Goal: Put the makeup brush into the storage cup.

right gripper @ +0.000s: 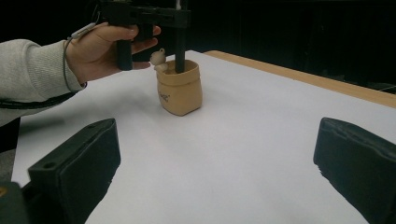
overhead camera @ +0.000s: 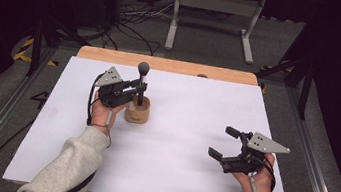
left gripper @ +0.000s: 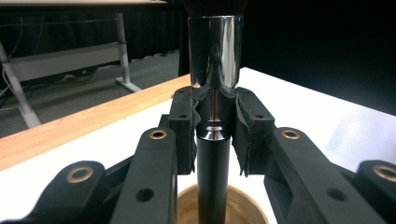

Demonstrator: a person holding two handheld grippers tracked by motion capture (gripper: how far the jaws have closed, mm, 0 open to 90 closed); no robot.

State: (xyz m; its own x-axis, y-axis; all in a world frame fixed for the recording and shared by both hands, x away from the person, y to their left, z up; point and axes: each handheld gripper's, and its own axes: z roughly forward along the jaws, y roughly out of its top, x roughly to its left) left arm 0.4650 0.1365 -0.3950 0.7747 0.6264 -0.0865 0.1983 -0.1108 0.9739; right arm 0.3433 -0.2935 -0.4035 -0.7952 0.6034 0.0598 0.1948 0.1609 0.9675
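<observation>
We saw the left gripper, left of centre in the high view, clenched on the makeup brush, which stood upright with its lower end inside the small tan holder on the white table. In the left gripper view the pads pinched the thin neck where the black handle met the chrome ferrule, just above the holder's rim. We judged this a narrow, slick place to grip: the brush could slip or swing between the pads, and if it tilted while going down, its end could catch on the rim or press sideways on the wall. The holder looked light and nothing steadied it, so such a push might tip it or slide it across the table. The right gripper, at lower right in the high view, lay well apart from the holder with its jaws spread wide and nothing between them, too far off, we thought, to brace anything.
</observation>
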